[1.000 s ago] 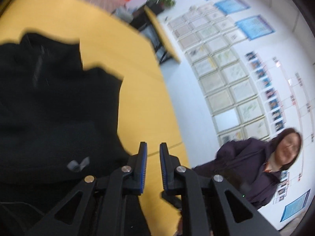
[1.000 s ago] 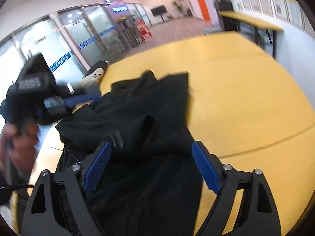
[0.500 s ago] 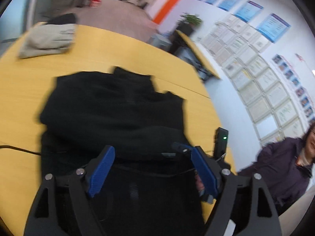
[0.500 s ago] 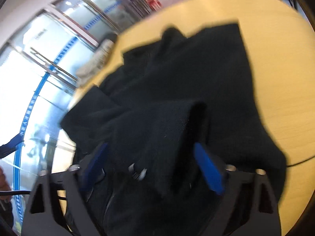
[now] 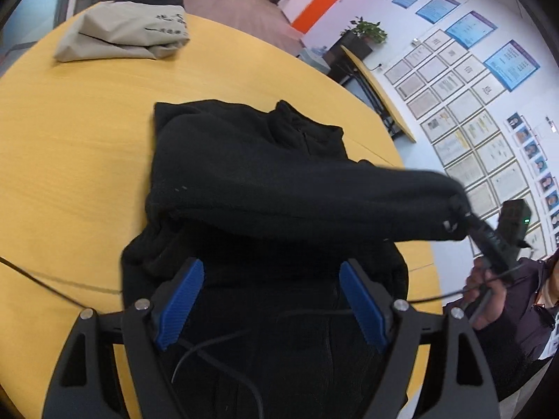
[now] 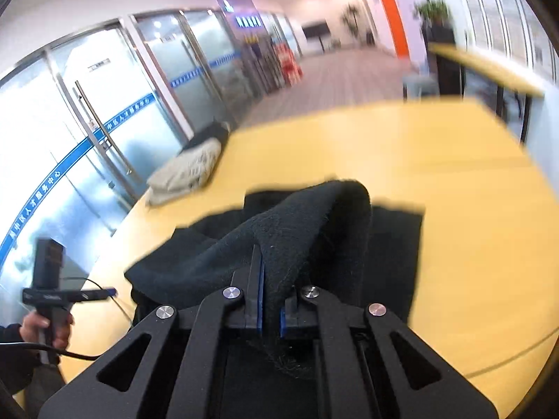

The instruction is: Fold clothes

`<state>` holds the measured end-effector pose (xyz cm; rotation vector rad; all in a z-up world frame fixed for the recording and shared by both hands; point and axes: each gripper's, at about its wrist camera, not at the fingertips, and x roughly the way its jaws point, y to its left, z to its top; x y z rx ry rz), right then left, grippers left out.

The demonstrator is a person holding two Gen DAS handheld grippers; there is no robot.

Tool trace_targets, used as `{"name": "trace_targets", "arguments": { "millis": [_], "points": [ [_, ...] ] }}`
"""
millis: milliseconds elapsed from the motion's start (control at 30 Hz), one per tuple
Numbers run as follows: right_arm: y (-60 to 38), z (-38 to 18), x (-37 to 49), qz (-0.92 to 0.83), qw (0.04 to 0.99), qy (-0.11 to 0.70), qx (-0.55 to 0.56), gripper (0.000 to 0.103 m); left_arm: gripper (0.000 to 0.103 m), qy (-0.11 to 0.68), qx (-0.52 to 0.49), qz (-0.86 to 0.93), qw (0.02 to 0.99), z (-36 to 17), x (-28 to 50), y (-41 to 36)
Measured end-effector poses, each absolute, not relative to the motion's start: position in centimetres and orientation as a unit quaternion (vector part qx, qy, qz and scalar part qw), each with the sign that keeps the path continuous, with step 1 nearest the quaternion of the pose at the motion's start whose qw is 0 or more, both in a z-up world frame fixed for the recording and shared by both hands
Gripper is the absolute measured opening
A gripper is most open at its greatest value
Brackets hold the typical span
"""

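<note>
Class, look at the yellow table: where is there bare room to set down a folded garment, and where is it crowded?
Bare table lies left of the black jacket, below the beige folded garment. Another bare stretch lies right of the jacket. The near edge is crowded by jacket, cable and both grippers.

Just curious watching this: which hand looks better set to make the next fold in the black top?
Probably right. The right tool is shut on a lifted part of the black top, ready to carry it across. The left tool hangs open, holding nothing.

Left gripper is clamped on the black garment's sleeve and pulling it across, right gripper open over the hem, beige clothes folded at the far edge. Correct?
Not quite: the grippers are swapped. The right wrist view shows the right gripper shut on the black garment; the left wrist view shows the left gripper open over it. The beige clothes do sit at the table's far edge.
</note>
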<state>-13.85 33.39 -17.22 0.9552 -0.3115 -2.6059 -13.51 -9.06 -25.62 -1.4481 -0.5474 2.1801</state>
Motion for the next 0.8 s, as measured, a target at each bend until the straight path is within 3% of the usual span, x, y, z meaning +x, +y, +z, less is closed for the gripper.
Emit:
{"name": "trace_targets", "arguments": {
  "millis": [133, 300, 567, 633, 800],
  "points": [
    [35.9, -18.4, -14.3, -0.920, 0.138, -0.099, 0.352, 0.005, 0.084, -0.214, -0.530, 0.780, 0.253, -27.5, -14.5, -7.0],
    [38.2, -24.0, -14.0, -0.897, 0.119, -0.118, 0.409, 0.005, 0.084, -0.179, -0.539, 0.791, 0.227, -29.3, -15.7, -4.7],
    [35.3, -24.2, -13.9, -0.889, 0.172, -0.122, 0.405, 0.005, 0.073, -0.237, -0.535, 0.801, 0.123, -32.1, -16.1, -10.2],
    [35.0, -27.9, -14.5, -0.873, 0.162, -0.115, 0.446, 0.005, 0.067, -0.252, -0.532, 0.799, 0.123, -32.5, -15.6, -11.6],
    [36.0, -34.9, -14.3, -0.855, 0.138, -0.106, 0.489, 0.004, 0.067, -0.180, -0.538, 0.812, 0.139, -32.2, -14.3, -10.5]
  ]
}}
